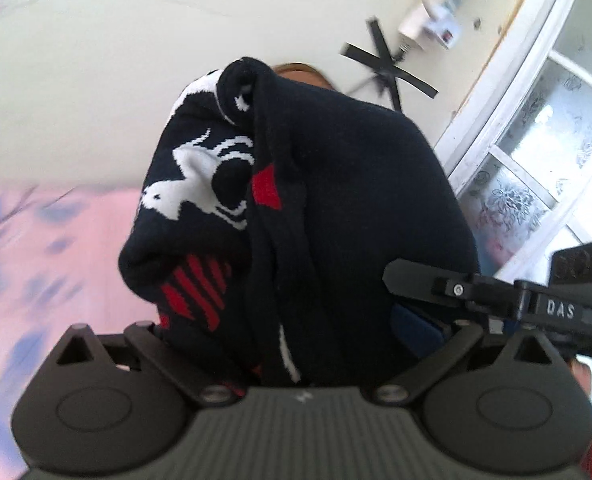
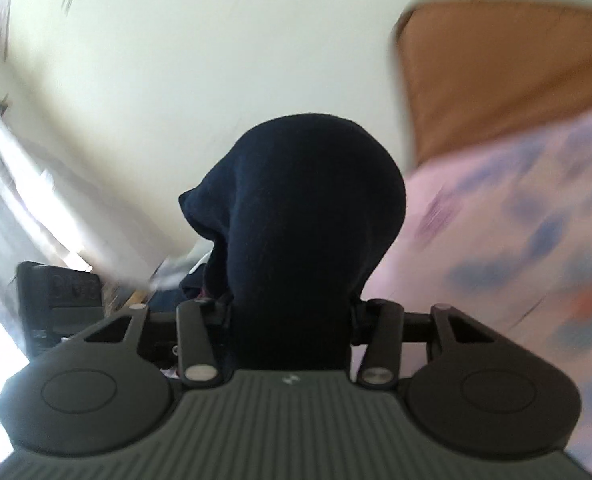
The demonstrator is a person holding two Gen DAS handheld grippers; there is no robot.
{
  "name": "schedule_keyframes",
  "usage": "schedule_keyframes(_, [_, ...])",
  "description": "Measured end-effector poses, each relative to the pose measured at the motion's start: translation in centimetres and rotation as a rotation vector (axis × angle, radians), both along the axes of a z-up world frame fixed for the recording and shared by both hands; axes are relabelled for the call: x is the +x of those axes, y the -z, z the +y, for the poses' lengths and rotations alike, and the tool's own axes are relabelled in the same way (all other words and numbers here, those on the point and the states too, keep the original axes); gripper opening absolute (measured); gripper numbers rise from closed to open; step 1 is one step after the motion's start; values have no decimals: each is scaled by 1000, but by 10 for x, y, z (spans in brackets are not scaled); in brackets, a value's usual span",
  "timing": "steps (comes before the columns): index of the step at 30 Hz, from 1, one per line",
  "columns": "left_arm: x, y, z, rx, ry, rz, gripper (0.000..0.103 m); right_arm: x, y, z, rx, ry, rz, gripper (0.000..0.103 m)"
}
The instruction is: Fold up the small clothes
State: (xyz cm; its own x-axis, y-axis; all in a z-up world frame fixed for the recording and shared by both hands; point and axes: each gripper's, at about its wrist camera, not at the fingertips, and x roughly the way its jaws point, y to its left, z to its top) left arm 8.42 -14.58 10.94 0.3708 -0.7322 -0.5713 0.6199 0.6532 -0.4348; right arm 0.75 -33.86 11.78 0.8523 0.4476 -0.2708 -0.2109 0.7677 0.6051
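Note:
A small dark navy knit garment [image 1: 328, 208] with white and red patterns hangs bunched over my left gripper [image 1: 296, 344], which is shut on it; the fingers are hidden under the cloth. In the right wrist view the same navy garment [image 2: 308, 208] drapes over my right gripper [image 2: 292, 320], which is shut on it, fingertips hidden. Both grippers hold it lifted, cameras tilted up toward the wall. The right gripper [image 1: 496, 292] shows at the right of the left wrist view.
A pink floral bedsheet [image 1: 36, 264] lies below left; it also shows in the right wrist view [image 2: 516, 248]. A white window frame [image 1: 528, 128] and a wall socket with plug [image 1: 432, 20] are at the right. A brown headboard [image 2: 508, 76] stands beyond.

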Motion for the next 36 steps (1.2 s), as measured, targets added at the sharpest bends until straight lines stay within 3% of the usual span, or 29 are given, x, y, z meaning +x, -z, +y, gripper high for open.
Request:
schedule_keyframes(3, [29, 16, -65, 90, -27, 4, 103, 17, 6, -50, -41, 135, 21, 54])
schedule_keyframes(6, [50, 54, -109, 290, -149, 36, 103, 48, 36, -78, -138, 295, 179, 60])
schedule_keyframes(7, [51, 64, -113, 306, -158, 37, 103, 59, 52, -82, -160, 330, 257, 64])
schedule_keyframes(9, [47, 67, -107, 264, -180, 43, 103, 54, 68, -89, -101, 354, 231, 71])
schedule_keyframes(12, [33, 58, -99, 306, -193, 4, 103, 42, 60, -82, -88, 377, 212, 73])
schedule_keyframes(18, [-22, 35, -69, 362, -246, -150, 103, -40, 45, -59, -168, 464, 109, 77])
schedule_keyframes(21, [-56, 33, -50, 381, -254, -205, 103, -79, 51, -30, -161, 466, 98, 85])
schedule_keyframes(29, [-106, 39, -1, 393, -260, -177, 103, -112, 69, 52, -248, 463, 138, 86])
schedule_keyframes(36, [-130, 49, 32, 399, -326, -210, 103, -135, 78, 89, -296, 477, 125, 89])
